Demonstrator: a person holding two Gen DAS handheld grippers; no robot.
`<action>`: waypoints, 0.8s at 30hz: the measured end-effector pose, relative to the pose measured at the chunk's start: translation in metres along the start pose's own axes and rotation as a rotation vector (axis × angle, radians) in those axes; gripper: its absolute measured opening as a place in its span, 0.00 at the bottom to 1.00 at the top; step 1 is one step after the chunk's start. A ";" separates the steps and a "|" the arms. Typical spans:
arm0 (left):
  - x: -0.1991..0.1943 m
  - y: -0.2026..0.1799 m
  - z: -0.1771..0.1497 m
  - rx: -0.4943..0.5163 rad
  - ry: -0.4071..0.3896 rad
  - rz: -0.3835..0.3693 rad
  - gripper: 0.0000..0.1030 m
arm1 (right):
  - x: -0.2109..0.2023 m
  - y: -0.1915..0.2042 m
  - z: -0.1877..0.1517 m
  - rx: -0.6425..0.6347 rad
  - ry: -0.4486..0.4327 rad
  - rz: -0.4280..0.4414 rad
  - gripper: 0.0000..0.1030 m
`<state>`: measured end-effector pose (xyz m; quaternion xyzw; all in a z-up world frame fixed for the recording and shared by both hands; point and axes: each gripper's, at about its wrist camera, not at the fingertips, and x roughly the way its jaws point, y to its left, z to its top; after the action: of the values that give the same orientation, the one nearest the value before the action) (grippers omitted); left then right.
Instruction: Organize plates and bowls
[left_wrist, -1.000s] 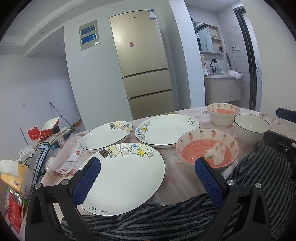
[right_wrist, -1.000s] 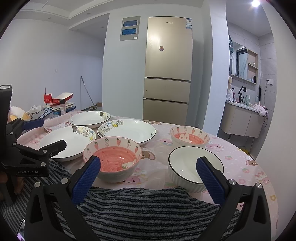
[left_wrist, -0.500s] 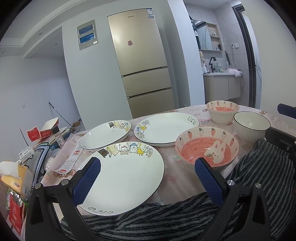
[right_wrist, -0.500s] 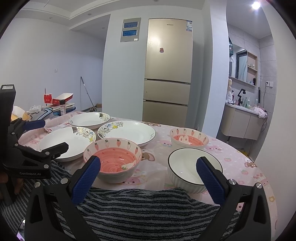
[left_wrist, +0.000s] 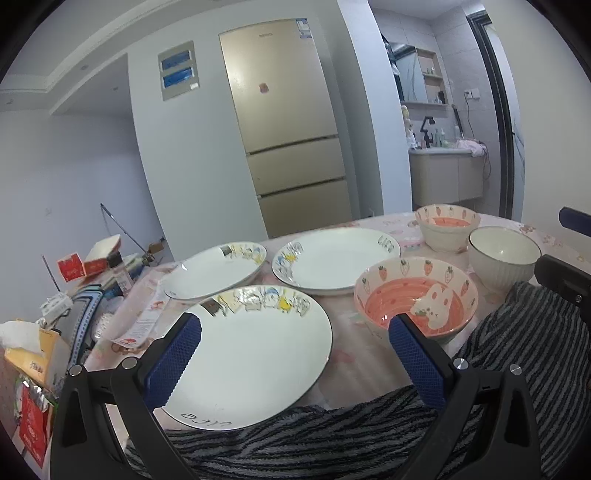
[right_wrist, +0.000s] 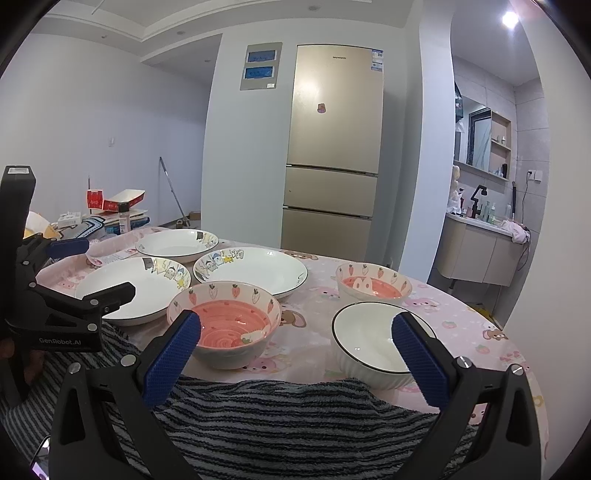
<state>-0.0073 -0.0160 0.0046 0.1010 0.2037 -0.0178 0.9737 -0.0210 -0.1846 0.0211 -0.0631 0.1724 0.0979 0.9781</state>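
Observation:
Three white cartoon-rimmed plates lie on the pink tablecloth: a near plate (left_wrist: 255, 350), a far-left plate (left_wrist: 216, 269) and a far-middle plate (left_wrist: 334, 260). A pink carrot bowl (left_wrist: 415, 299) sits to their right, with a second carrot bowl (left_wrist: 445, 227) and a white ribbed bowl (left_wrist: 502, 256) behind it. My left gripper (left_wrist: 295, 354) hovers open over the near plate's front edge, holding nothing. My right gripper (right_wrist: 295, 354) is open between the near carrot bowl (right_wrist: 225, 325) and the white bowl (right_wrist: 373, 343), empty.
A striped grey towel (right_wrist: 277, 424) covers the table's near edge. Boxes, a tissue pack and clutter (left_wrist: 55, 314) crowd the left end. A leaflet (left_wrist: 144, 314) lies left of the plates. A gold fridge (right_wrist: 332, 147) stands behind. The left gripper (right_wrist: 66, 306) shows in the right wrist view.
Both grippers have drifted slightly; the dishes sit a little lower in the views. Nothing was grasped or moved.

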 end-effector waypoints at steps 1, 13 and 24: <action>-0.007 0.001 0.001 -0.001 -0.030 0.007 1.00 | -0.001 -0.001 0.001 0.004 -0.001 0.002 1.00; -0.033 0.007 0.070 -0.119 -0.063 -0.246 1.00 | -0.032 -0.059 0.057 0.101 -0.072 0.139 1.00; -0.029 -0.006 0.169 -0.140 -0.148 -0.366 1.00 | -0.019 -0.107 0.122 0.056 -0.152 0.082 1.00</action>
<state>0.0324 -0.0569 0.1668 -0.0069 0.1472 -0.1874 0.9712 0.0239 -0.2722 0.1515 -0.0212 0.1028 0.1375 0.9849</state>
